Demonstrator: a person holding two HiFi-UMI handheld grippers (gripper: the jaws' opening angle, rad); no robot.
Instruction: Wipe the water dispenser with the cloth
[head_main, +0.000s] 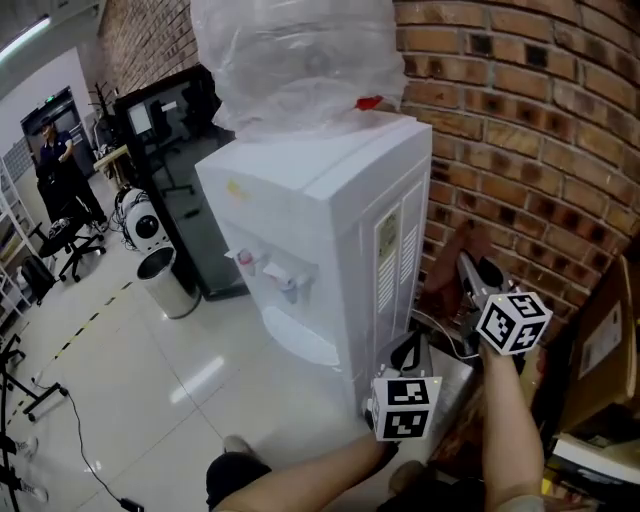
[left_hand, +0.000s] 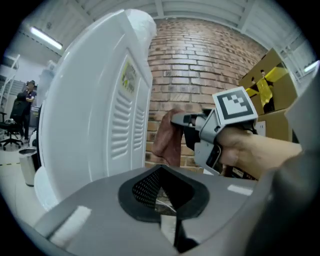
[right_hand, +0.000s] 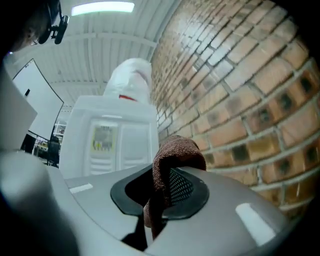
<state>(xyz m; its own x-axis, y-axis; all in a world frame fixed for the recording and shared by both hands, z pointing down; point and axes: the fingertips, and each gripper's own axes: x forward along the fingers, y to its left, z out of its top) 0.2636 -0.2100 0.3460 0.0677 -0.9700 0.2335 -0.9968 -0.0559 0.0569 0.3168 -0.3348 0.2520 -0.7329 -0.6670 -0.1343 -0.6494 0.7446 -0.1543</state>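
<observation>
The white water dispenser (head_main: 330, 220) stands against the brick wall with a plastic-wrapped bottle (head_main: 295, 60) on top. My right gripper (head_main: 468, 268) is beside its vented side panel, near the wall, and is shut on a brown cloth (head_main: 460, 242). In the right gripper view the cloth (right_hand: 172, 160) hangs folded between the jaws of that gripper (right_hand: 162, 195), with the dispenser (right_hand: 112, 135) ahead. My left gripper (head_main: 408, 350) is lower, by the dispenser's rear corner. Its jaws (left_hand: 161, 197) stand together with nothing in them. The left gripper view also shows the right gripper (left_hand: 177, 120) holding the cloth (left_hand: 167, 137).
The brick wall (head_main: 520, 120) runs close behind the dispenser. Cardboard boxes (head_main: 600, 340) stand at the right. A round bin (head_main: 165, 282) and a black cabinet (head_main: 170, 160) are to the dispenser's left. A person (head_main: 55, 160) stands far off at the left.
</observation>
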